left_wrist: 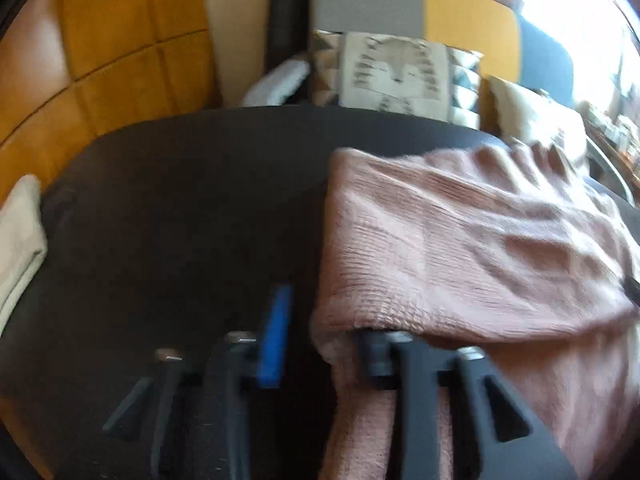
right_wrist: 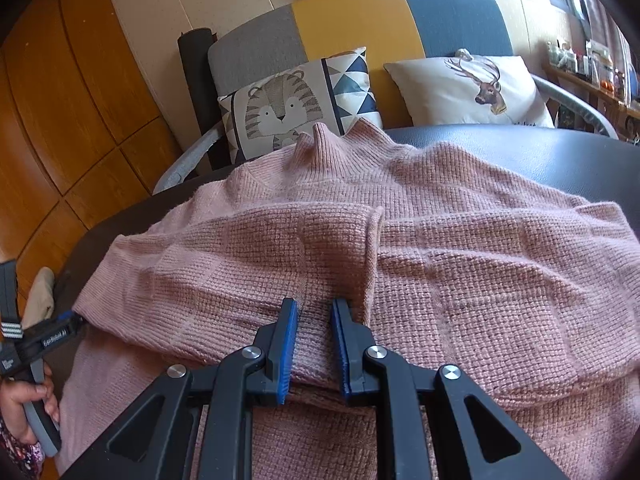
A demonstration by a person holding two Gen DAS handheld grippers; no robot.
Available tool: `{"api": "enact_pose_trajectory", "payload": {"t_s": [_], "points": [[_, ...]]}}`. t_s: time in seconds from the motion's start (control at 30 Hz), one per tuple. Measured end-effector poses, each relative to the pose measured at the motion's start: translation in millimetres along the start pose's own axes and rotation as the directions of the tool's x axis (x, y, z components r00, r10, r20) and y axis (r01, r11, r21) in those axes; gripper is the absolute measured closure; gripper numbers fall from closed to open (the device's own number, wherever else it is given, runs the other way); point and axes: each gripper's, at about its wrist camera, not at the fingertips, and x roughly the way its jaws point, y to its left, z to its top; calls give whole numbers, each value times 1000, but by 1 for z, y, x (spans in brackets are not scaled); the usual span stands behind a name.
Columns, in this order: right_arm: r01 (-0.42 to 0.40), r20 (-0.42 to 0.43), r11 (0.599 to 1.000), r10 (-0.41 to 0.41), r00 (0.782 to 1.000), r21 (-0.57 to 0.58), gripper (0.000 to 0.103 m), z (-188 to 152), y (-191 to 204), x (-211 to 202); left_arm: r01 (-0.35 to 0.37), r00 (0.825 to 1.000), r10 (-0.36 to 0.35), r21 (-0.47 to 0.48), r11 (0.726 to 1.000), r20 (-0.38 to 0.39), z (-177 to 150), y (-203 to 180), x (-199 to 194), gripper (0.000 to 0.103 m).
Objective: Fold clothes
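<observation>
We see the pink chunky-knit sweater (right_wrist: 400, 248) lying on the dark rounded tabletop (left_wrist: 180, 200), collar toward the patchwork sofa (right_wrist: 352, 20), one side already laid over the body. The right claw (right_wrist: 314, 344) stands narrowly parted with a ridge of knit between its blue pads (right_wrist: 290, 344) — it appears to pinch that ridge, though how firmly we cannot tell. The left claw (left_wrist: 320, 340) sits at the sweater's left edge; one blue pad (left_wrist: 276, 340) is clear over the tabletop, the other buried under knit, so its grip cannot be read from the blurred left-wrist view. The risks, as we judge them: a shallow pinch on loose, stretchy knit may slip and drop the fold; uneven pulls from the two claws may skew the edge; a drag could bunch the layers beneath — or slide the garment toward the tabletop's rim.
</observation>
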Motion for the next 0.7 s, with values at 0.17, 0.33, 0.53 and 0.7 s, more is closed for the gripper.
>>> {"api": "enact_pose_trajectory", "payload": {"t_s": [0.17, 0.33, 0.53, 0.7], "points": [[118, 9, 992, -117, 993, -50, 92, 6, 8, -7, 9, 1000, -9, -34, 999, 9, -3, 6, -1, 92], [148, -52, 988, -150, 987, -47, 97, 13, -14, 4, -19, 1000, 19, -10, 1000, 4, -10, 1, 2, 89], [152, -75, 987, -157, 985, -59, 98, 18, -17, 5, -48, 999, 48, 19, 999, 6, -15, -3, -2, 86], [122, 24, 990, -121, 992, -72, 91, 21, 3, -22, 60, 997, -55, -81, 995, 57, -23, 20, -30, 83]]}}
